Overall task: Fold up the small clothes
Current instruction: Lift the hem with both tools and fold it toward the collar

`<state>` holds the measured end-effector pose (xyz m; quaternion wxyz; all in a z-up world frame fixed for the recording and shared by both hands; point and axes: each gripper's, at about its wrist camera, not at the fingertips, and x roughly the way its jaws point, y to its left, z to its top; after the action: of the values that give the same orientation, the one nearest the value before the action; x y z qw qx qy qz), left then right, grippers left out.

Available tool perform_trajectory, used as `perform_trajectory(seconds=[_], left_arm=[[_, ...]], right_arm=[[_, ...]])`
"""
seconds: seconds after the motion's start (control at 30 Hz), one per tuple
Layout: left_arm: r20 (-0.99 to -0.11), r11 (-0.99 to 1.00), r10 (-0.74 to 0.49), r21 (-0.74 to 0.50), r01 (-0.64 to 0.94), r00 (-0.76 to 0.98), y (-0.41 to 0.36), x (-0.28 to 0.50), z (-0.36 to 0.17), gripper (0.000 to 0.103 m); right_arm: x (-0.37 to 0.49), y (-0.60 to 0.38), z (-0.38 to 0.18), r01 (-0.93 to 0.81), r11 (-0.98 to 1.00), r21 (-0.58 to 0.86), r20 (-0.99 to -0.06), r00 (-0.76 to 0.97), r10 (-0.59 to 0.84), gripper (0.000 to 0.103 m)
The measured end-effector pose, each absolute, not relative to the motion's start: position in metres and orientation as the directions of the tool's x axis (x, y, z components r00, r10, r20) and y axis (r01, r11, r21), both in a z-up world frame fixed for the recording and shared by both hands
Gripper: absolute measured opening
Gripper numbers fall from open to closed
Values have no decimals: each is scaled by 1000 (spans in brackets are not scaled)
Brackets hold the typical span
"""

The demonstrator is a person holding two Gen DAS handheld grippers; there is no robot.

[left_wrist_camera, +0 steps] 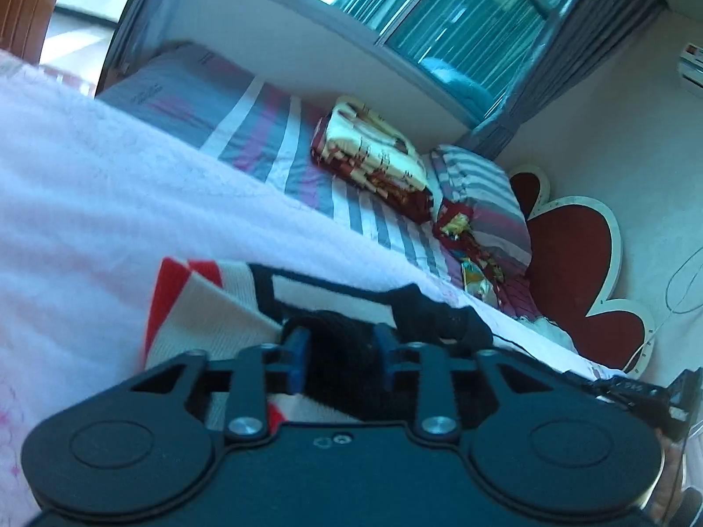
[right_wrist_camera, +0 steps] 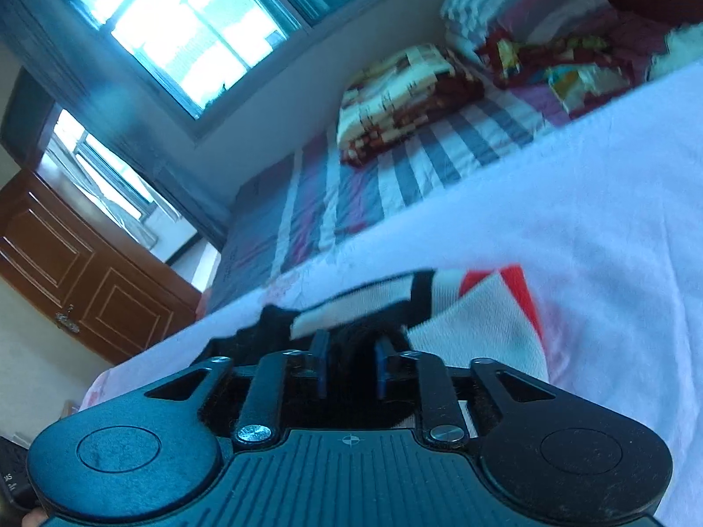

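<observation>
Folding looks just finished on one pass: the striped knit garment (left_wrist_camera: 206, 303) lies on the pink blanket (left_wrist_camera: 88, 184) spread over the bed. Left hand-held gripper (left_wrist_camera: 338, 351) and right hand-held gripper (right_wrist_camera: 351, 364) stand part-open around its black edge, pads apparently not pressing. Next, I judge, comes backing clear.

Two hand-held grippers are showing, the left hand-held gripper (left_wrist_camera: 340, 351) and the right hand-held gripper (right_wrist_camera: 351, 362). One knitted garment (left_wrist_camera: 211, 303) is lying on one white blanket (left_wrist_camera: 88, 184). One folded patterned quilt (left_wrist_camera: 373, 158) and one striped pillow (left_wrist_camera: 479, 193) are sitting on one bed (left_wrist_camera: 263, 131).
</observation>
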<state>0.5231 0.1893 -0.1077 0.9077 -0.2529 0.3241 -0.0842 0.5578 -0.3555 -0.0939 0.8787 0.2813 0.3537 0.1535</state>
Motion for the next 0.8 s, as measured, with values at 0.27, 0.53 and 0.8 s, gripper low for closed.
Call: perform_trajectory(seconds=[0.27, 0.53, 0.8], left_arm=[[-592, 940, -241, -338, 35, 769, 173, 532, -99, 54], [-671, 984, -140, -176, 28, 728, 154, 535, -110, 6], [-552, 981, -75, -191, -39, 831, 163, 527, -85, 4]], right_arm=[[561, -338, -95, -183, 857, 482, -576, 670, 468, 60], [545, -280, -122, -316, 939, 140, -669, 669, 324, 9], [552, -298, -109, -230, 959, 167, -573, 768, 285, 6]])
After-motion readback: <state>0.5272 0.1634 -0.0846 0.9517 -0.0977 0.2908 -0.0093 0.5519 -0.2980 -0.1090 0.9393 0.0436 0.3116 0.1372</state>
